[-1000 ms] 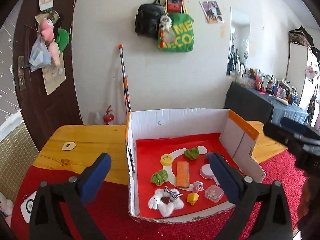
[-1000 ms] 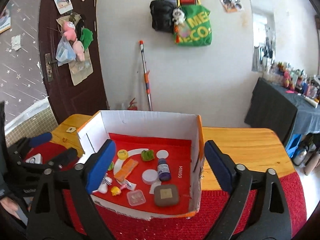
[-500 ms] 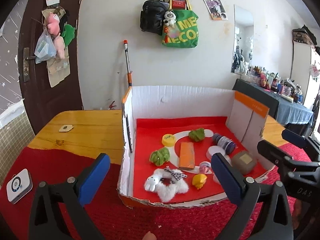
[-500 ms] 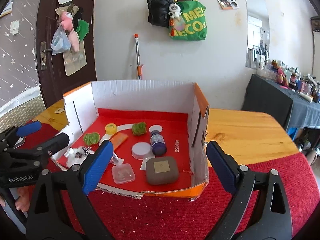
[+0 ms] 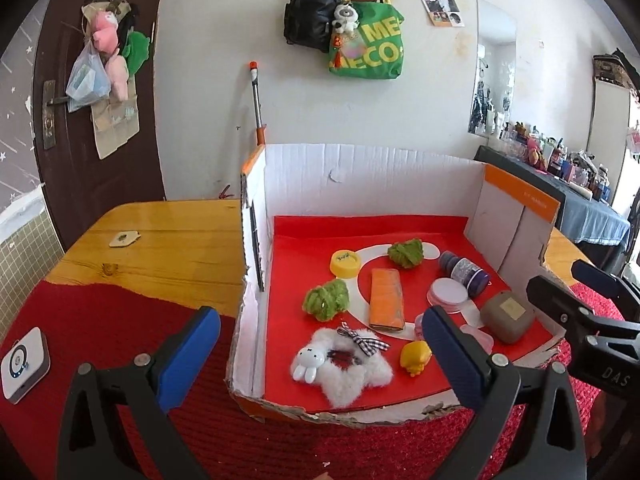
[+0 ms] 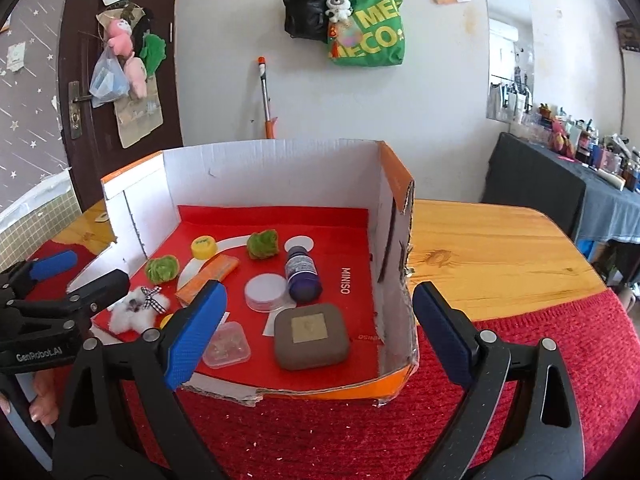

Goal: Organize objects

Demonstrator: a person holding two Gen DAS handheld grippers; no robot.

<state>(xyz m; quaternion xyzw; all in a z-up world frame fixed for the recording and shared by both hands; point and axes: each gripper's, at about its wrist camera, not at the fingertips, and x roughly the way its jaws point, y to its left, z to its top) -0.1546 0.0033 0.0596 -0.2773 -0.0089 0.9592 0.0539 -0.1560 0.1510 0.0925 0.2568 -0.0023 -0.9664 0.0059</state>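
Now hovering at open front of white-and-orange cardboard box (image 6: 280, 168) on counter — left claw (image 5: 320, 354), right claw (image 6: 318, 326) both spread wide, empty. Brown rounded-square case (image 6: 311, 336) dead ahead of right claw — nearer claw.

The left gripper (image 5: 320, 350) hides a clear case (image 5: 478, 338) (partly).

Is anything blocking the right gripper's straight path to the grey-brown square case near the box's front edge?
Only the box's low torn front edge. The grey-brown square case lies just behind it, uncovered. The right gripper, fingers apart, faces it from outside the box.
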